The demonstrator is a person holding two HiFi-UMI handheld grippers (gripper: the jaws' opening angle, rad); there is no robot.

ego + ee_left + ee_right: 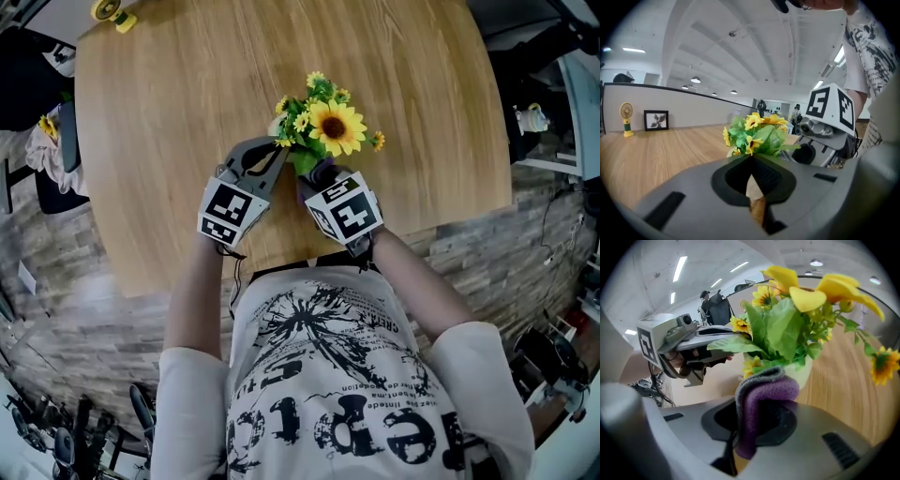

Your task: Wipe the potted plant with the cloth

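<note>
A potted plant (323, 127) with sunflowers and green leaves stands in a pale pot (807, 372) on the round wooden table (178, 112). My right gripper (320, 176) is shut on a purple cloth with a grey edge (765, 394); the cloth bulges out of the jaws right against the pot's near side, under the leaves. My left gripper (278, 147) is shut, its tips at the foliage (757, 136) on the plant's left side. Whether it pinches a leaf I cannot tell. In the right gripper view the left gripper (737, 335) reaches in beside a broad leaf.
A small yellow fan (112, 11) stands at the table's far left edge, with a framed picture (656, 120) near it. The table's near edge (281, 267) runs just behind both grippers. Bags and chairs (52, 141) crowd the floor at left.
</note>
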